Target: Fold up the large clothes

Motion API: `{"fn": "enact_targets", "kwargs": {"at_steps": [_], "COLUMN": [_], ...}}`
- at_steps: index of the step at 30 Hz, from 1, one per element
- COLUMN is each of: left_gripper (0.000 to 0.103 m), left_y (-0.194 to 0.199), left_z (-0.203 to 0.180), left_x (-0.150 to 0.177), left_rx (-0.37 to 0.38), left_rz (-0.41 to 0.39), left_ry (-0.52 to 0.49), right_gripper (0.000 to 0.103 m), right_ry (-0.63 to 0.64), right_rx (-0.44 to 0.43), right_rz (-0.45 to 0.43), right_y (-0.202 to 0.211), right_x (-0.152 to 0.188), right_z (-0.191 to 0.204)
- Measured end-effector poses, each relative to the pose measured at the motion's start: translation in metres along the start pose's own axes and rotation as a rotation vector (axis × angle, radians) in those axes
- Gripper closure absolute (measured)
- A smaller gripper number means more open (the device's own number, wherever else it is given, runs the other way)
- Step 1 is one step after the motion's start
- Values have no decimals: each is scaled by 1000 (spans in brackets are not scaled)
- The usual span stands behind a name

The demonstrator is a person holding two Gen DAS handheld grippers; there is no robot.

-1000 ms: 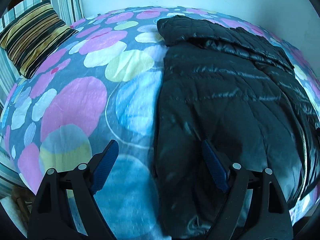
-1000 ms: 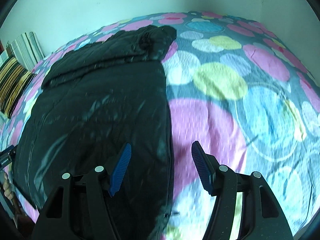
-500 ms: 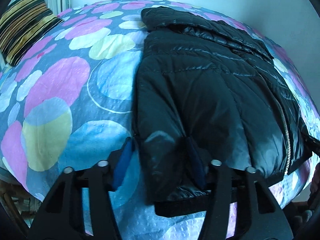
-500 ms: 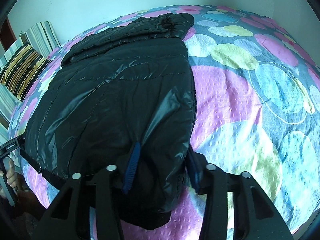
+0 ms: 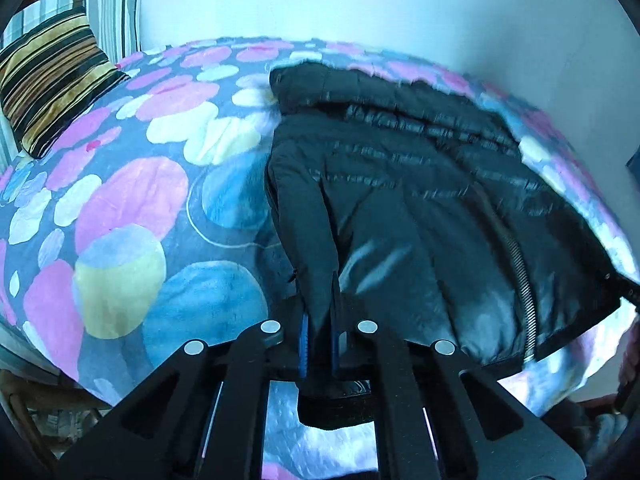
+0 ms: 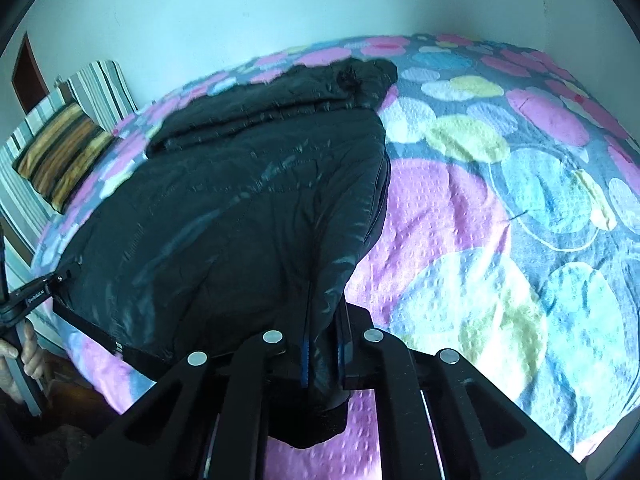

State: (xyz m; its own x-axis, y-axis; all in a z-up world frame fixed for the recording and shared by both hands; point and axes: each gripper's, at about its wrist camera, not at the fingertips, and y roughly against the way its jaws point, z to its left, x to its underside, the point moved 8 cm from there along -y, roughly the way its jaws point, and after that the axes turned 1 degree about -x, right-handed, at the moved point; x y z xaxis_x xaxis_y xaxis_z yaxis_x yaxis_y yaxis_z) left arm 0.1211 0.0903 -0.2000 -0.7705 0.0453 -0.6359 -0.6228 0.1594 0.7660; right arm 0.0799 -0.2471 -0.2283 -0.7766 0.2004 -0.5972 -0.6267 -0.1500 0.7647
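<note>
Jacket [image 5: 420, 200] on bedspread [image 5: 132, 208], pillow [image 5: 48, 76] far left, against wall [image 5: 360, 0]

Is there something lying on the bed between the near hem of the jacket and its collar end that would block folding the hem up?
Nothing visible: both the left gripper and right gripper already clamp the black jacket, and its top is bare.

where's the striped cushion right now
The striped cushion sits at the far left end of the bed in both wrist views, propped against a grey-striped pillow by the wall, well clear of the black jacket.
</note>
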Motion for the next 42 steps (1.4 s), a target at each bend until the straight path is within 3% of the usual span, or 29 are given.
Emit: {"fn": "enact_targets", "kwargs": {"at_steps": [6,14,18,22,25,29,36,42], "left_gripper": [96,96,96,96,96,96,95,95], "left_y": [43,41,9,-42,-91,-147,-223,-246], "left_z": [-2,-4,-6,-6,-4,-2,6,4], "left_x": [-43,-128,-188,-235,-257,-263,-256,-253], "left_rx": [18,20,15,-20,-59,-114,-153,-183], "left_rz": [-120,-228,-249,-215,-167,-109,-3,3], "left_ry": [26,25,22,26,29,-4,-16,-49], "right_gripper": [95,95,95,95,95,95,95,96], "right_ry": [-24,-10,-49,-98,-129,-155,-179,-211], "right_rx": [-74,-127,-148,-148,-111,-63,-3,0], "right_rz": [-101,-226,-274,-282,-256,-186,-60,24], "right_y": [43,58,43,10,-31,-86,-169,-213], "right_x": [-26,-102,-158,-208,-239,-255,-252,-244], "right_z": [13,25,20,11,-1,-16,-32,-39]}}
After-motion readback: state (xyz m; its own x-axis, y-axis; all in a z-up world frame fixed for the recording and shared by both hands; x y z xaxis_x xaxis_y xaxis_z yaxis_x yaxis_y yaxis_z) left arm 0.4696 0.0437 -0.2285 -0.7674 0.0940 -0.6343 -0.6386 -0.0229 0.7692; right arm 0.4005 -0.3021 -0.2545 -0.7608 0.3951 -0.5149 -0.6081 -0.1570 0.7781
